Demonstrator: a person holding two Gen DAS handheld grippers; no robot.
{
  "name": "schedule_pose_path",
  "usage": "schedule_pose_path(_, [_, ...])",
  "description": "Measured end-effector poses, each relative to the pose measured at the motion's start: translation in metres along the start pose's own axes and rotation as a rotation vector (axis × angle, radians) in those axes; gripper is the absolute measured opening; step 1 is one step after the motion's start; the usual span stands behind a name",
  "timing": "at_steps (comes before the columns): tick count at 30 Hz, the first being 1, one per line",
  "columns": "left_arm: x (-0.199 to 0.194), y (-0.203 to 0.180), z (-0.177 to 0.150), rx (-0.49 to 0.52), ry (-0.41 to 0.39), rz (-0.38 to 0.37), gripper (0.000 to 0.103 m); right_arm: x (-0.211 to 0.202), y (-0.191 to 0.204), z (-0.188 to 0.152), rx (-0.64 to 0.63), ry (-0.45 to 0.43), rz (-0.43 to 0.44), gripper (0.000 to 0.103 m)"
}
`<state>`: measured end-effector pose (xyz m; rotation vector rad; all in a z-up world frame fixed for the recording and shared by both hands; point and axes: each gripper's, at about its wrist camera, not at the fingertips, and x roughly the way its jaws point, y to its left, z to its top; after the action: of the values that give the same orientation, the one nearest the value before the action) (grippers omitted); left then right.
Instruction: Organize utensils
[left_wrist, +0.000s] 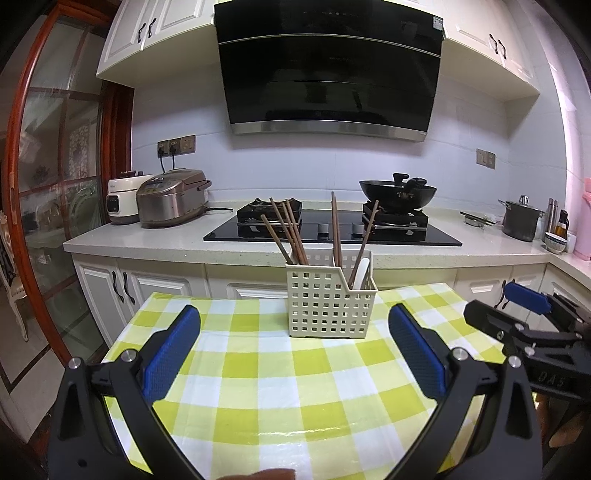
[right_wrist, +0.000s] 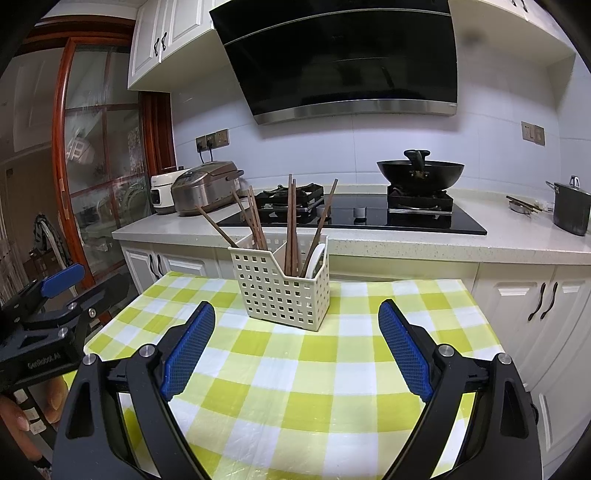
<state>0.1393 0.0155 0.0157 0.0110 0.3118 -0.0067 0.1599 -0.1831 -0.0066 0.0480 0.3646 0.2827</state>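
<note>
We see the basket (left_wrist: 330, 300) standing upright on the far middle of the desk (left_wrist: 258, 369), which is covered by a green-and-white checked cloth. It has 2 compartments: brown chopsticks (left_wrist: 286, 230) lean in the left one, and more chopsticks share the right one with a white spoon (left_wrist: 360, 275). Nothing else lies loose on the cloth that we can make out, so the sorting looks close to done, or not yet begun.

The risk, as we judge it, sits in the basket itself. It is light and tall, and the chopsticks stick out well above its rim and fan to the sides. A tool reaching in from the near side could catch a leaning stick, lever the basket over and spill everything. Pinching several sticks at once could also drag neighbours out. The basket stands near the far edge of the desk, so a push away from us could send it off.

The left tool (left_wrist: 293, 354) stands wide open, holding and touching nothing, above the cloth on the near side. The right tool (right_wrist: 297, 350) is likewise spread wide and empty, well short of the basket.
</note>
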Motion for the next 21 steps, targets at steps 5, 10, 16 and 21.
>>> schedule_pose_path(5, [0.0009, -0.0020, -0.0015, 0.007, 0.004, -0.001, 0.099, -0.0029, -0.0021, -0.0005, 0.003, -0.007, -0.001, 0.085])
schedule_pose_path(10, [0.0018, -0.0010, -0.0016, 0.000, 0.004, 0.003, 0.099, -0.0042, -0.0020, 0.0004, 0.000, -0.009, -0.002, 0.085])
schedule_pose_path(16, [0.0010, -0.0014, -0.0014, 0.002, 0.004, 0.003, 0.099, -0.0037, -0.0033, 0.0011, 0.000, -0.009, -0.002, 0.085])
schedule_pose_path(21, [0.0008, -0.0016, -0.0017, 0.002, 0.003, 0.001, 0.099, -0.0040, -0.0043, 0.0012, 0.002, -0.012, -0.003, 0.085])
